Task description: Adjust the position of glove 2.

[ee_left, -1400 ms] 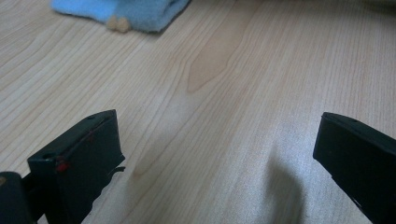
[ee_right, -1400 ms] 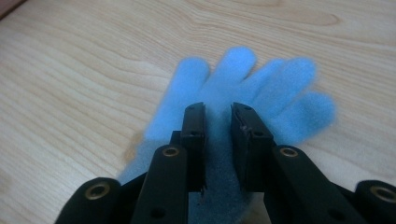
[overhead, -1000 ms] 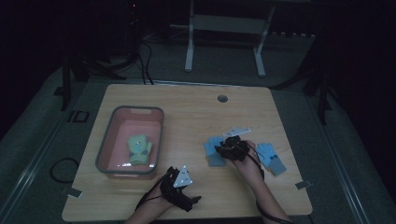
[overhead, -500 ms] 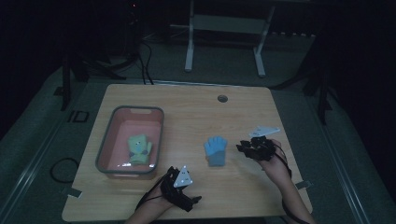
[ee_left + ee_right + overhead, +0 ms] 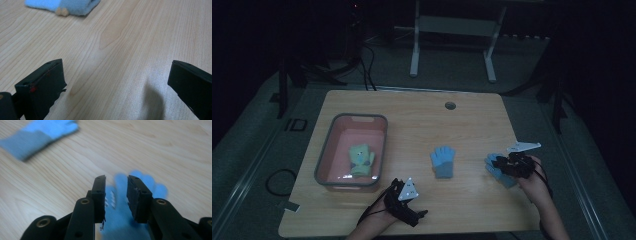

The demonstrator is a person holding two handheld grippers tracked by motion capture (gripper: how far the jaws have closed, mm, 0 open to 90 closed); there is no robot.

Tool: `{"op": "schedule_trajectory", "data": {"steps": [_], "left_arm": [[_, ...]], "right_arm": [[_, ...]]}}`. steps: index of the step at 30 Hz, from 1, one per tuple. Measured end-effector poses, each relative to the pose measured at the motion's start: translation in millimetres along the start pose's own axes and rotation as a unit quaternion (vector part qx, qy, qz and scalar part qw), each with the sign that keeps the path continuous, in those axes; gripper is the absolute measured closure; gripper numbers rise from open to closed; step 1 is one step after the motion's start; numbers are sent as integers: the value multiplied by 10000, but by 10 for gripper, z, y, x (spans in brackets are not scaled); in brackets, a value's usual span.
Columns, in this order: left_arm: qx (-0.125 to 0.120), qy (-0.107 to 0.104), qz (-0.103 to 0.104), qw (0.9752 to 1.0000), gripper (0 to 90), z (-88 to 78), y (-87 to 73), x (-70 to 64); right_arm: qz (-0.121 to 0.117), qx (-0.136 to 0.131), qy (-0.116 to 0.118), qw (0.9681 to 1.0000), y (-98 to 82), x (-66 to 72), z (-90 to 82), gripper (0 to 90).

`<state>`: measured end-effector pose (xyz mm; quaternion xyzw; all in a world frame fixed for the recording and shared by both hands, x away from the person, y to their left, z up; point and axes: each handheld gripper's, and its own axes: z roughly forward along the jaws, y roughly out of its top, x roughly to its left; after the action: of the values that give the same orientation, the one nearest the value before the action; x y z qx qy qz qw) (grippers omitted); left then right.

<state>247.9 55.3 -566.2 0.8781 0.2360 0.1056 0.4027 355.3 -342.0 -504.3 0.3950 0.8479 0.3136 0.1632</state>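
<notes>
Between our right gripper's [image 5: 115, 195] fingers [image 5: 98, 195] we see a narrow gap, with a blue glove [image 5: 125, 220] lying under and past them; whether the pads pinch it we cannot tell (the view is blurred). That glove's digits point toward the top of the right gripper view, its long axis running along the fingers. In the high view it sits at the right of the frame, under the right gripper [image 5: 507, 164], and our right forearm slants in from the lower right corner.

Our left gripper's [image 5: 115, 82] fingers [image 5: 42, 87] stand wide apart over the bare counter [image 5: 412, 115], holding nothing, low at bottom centre in the high view.

A second blue glove [image 5: 443, 161] lies mid-counter, digits toward the top of the frame.
</notes>
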Motion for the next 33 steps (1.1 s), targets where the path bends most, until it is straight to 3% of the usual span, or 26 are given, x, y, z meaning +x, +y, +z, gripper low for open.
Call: {"op": "schedule_trajectory", "data": {"steps": [10,16,20,27,33], "left_arm": [[2,-8,1,10000,13,9,1,-1],[-5,-17,-9,10000,13,5,0,4],[-7,-21,-1,10000,13,5,0,-1],[0,-12,-5,10000,13,9,2,-12],[-4,-18,19,10000,13,12,7,-20]], "right_arm": [[118,260,-133,9995,-312,-205,129,638],[132,217,-94,9996,-349,-205,166,688],[190,180,-220,9994,-356,-154,173,823],[579,40,-530,9969,-320,-47,134,866],[895,-410,-780,9921,-34,148,-90,868]]}}
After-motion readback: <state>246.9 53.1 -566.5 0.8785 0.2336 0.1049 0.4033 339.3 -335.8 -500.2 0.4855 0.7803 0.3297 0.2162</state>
